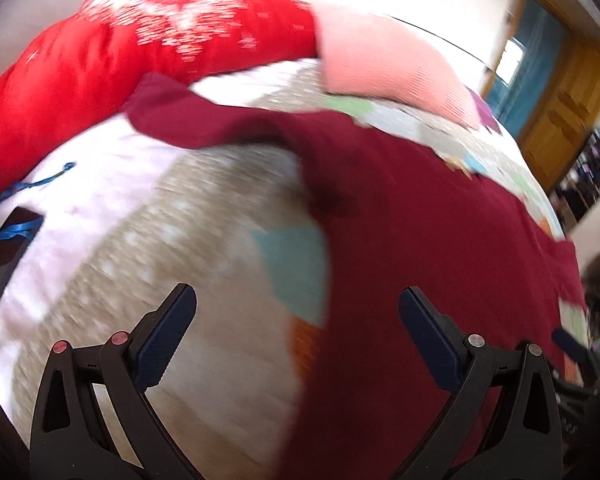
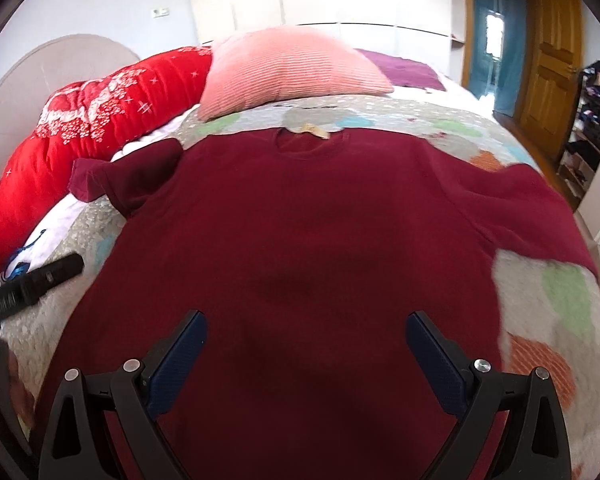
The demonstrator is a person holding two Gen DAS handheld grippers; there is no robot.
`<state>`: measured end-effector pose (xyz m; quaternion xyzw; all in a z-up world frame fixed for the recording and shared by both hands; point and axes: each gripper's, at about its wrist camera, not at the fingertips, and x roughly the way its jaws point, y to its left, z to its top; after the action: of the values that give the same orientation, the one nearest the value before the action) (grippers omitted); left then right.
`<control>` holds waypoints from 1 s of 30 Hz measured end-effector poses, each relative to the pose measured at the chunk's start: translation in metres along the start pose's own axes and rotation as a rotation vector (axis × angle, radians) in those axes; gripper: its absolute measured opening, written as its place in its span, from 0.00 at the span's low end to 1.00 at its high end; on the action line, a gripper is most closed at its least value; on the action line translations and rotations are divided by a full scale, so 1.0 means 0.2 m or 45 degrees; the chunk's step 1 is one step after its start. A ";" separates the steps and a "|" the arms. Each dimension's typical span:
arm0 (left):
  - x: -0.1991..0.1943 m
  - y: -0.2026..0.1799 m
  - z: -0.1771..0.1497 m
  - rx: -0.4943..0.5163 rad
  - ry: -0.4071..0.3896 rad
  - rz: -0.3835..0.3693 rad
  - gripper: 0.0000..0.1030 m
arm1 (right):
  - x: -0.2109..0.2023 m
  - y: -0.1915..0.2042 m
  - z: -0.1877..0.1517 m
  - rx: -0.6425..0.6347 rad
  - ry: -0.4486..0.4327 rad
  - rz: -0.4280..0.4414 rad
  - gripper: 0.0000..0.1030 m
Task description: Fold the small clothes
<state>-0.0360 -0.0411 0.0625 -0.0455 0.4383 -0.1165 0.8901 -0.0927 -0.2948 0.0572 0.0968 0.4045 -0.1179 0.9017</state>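
A dark red T-shirt lies spread flat on the bed, neck hole away from me, both short sleeves out to the sides. My right gripper is open and empty, hovering over the shirt's lower middle. My left gripper is open and empty above the shirt's left edge, with its left finger over the quilt and its right finger over the shirt. The left wrist view is blurred. The left gripper's handle shows at the left of the right wrist view.
A patterned quilt covers the bed. A pink ribbed pillow and a red patterned cushion lie at the head. A dark phone with a blue strap lies at the left. A wooden door and cluttered shelves stand at the right.
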 end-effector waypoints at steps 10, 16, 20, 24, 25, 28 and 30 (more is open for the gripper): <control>0.18 0.48 0.29 -0.274 -0.059 0.159 0.99 | 0.25 0.21 0.15 -0.126 0.034 0.068 0.95; 0.26 0.68 0.45 -0.361 -0.054 0.192 0.99 | 0.30 0.24 0.18 -0.127 0.043 0.084 0.95; 0.38 0.82 0.56 -0.492 -0.057 0.181 0.99 | 0.32 0.23 0.18 -0.119 0.053 0.103 0.95; 0.52 0.91 0.67 -0.530 -0.042 0.214 0.92 | 0.32 0.24 0.19 -0.114 0.056 0.135 0.95; 0.56 0.92 0.70 -0.536 -0.042 0.223 0.88 | 0.32 0.24 0.19 -0.115 0.057 0.145 0.95; 0.69 0.94 0.76 -0.539 -0.026 0.230 0.74 | 0.33 0.25 0.19 -0.109 0.065 0.162 0.95; 0.75 0.94 0.77 -0.533 -0.025 0.239 0.72 | 0.33 0.25 0.19 -0.106 0.070 0.170 0.95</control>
<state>0.2055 0.1002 0.0067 -0.1896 0.4465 0.0608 0.8724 -0.0089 -0.2660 0.0358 0.0893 0.4265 -0.0381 0.8993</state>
